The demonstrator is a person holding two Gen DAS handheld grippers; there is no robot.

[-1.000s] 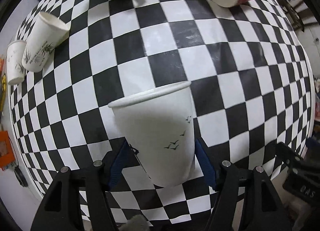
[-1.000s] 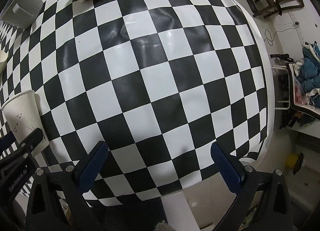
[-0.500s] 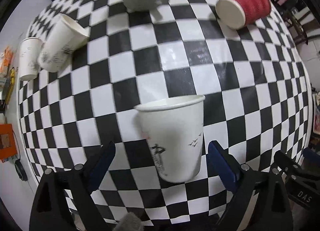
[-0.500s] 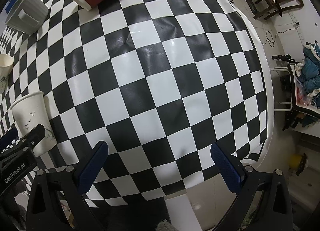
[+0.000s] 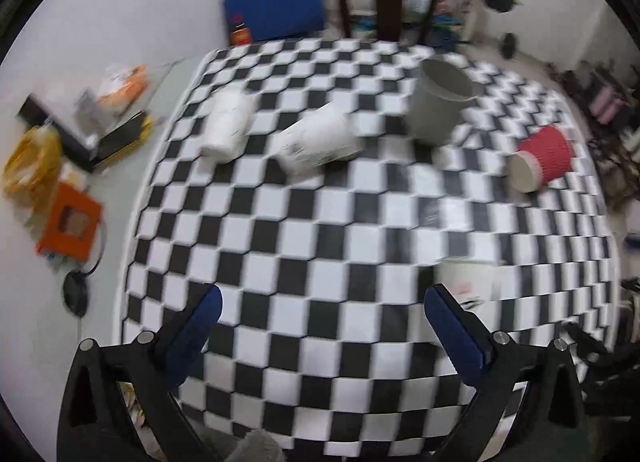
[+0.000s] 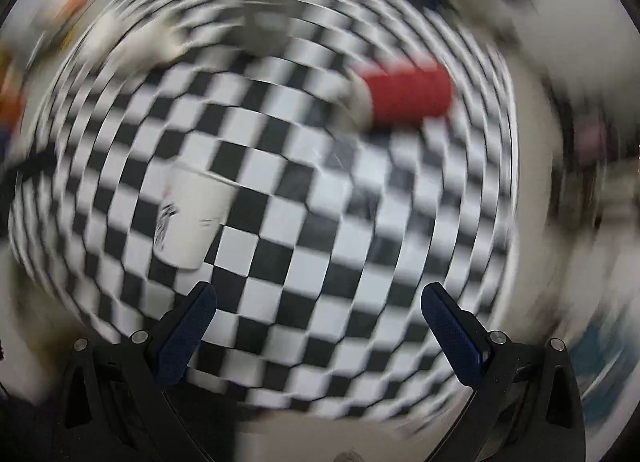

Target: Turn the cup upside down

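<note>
Both grippers wide open, nothing held; frames blurred.
White paper cup [image 6: 192,217] stands on checkered table [image 5: 320,221], near side, wide end up; left gripper [image 5: 320,314] and right gripper [image 6: 318,308] apart from it. Red cup [image 5: 540,159] lies far right.

Left gripper [image 5: 320,302] spread wide, holding nothing, above the black-and-white checkered table [image 5: 320,221].

A blurred white paper cup [image 5: 468,282] stands near right, seemingly rim-up. Farther off: red ribbed cup [image 5: 542,159] on its side, grey mug [image 5: 438,105], two white cups [image 5: 320,139] lying down.
</note>
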